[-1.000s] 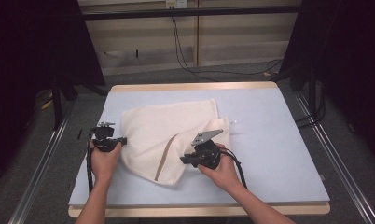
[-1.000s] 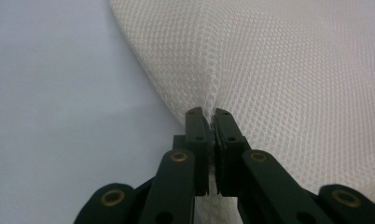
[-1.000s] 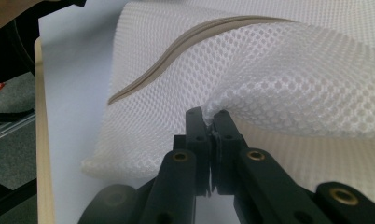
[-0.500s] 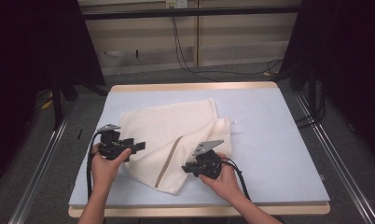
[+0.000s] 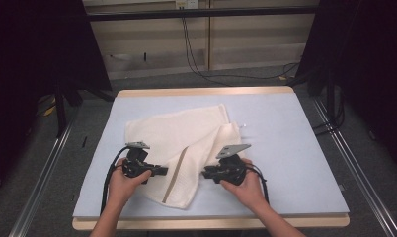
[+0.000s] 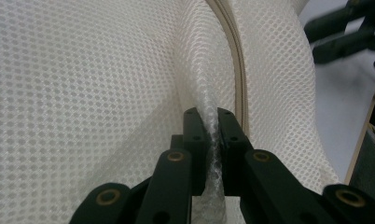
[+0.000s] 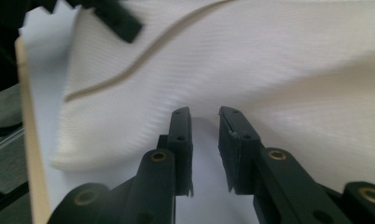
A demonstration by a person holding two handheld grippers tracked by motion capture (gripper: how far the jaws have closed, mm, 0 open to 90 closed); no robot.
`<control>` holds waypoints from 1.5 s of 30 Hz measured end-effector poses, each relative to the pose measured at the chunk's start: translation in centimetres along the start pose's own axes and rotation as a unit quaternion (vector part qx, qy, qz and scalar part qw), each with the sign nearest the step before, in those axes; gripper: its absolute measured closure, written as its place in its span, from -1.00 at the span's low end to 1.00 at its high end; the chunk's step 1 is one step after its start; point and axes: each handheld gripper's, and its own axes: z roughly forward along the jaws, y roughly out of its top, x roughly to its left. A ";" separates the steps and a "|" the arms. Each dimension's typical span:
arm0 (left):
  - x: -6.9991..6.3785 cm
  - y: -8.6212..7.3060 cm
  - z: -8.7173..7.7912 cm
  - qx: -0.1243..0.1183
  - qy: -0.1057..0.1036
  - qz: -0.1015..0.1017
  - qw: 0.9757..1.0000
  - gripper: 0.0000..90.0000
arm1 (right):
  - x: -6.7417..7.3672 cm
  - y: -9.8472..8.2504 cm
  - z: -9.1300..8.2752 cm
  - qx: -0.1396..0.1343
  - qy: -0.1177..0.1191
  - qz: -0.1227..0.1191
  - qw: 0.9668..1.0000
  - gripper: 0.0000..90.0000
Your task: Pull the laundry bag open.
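A cream mesh cloth [image 5: 186, 133] with a tan stripe [image 5: 174, 170] lies rumpled on the light blue table mat [image 5: 295, 148]. My left gripper [image 5: 163, 171] comes in at the cloth's near left and is shut on a pinched fold of the cloth [image 6: 83, 93], seen between the pads of my left gripper [image 6: 212, 122]. My right gripper [image 5: 206, 174] is at the near right edge. In the right gripper view my right gripper [image 7: 205, 116] has just been opening: its jaws stand a little apart, with bare mat between them and the cloth [image 7: 269, 60] just past the tips.
The mat's wooden rim [image 5: 211, 224] runs along the near side, close to both hands. Cables [image 5: 196, 54] trail over the floor behind the table. Dark stands and metal rails [image 5: 354, 163] flank the table on both sides.
My left gripper has moved right and nearer, onto the cloth, and closed on a fold. The right gripper has slid nearer and its jaws have parted off the cloth. The near flap has been drawn toward me.
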 end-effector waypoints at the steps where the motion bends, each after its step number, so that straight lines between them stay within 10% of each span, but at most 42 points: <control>1: 0.1 -0.2 -0.1 -0.007 0.000 -0.006 1.000 0.88 | -0.7 -0.1 -0.9 -0.008 -0.004 0.015 1.000 0.65; 12: 0.0 -0.6 -0.4 -0.003 0.002 0.006 1.000 0.88 | -8.1 -2.7 -7.5 -0.007 -0.144 0.073 0.987 0.57; 19: 0.1 -0.5 -0.3 0.003 0.006 0.015 1.000 0.88 | -10.0 -2.6 -4.6 0.011 -0.121 0.097 0.988 0.19; 27: 0.6 -0.3 0.3 0.013 0.016 0.013 1.000 0.88 | -9.9 -1.1 -1.3 0.014 -0.082 0.086 0.993 0.21; 34: 1.4 0.2 0.5 0.013 0.025 0.004 1.000 0.88 | -9.9 0.1 0.0 0.045 -0.120 0.057 0.990 0.94; 45: 2.1 3.4 0.7 -0.019 0.041 0.022 0.999 0.88 | -12.9 2.7 1.1 0.005 -0.181 0.045 0.982 0.95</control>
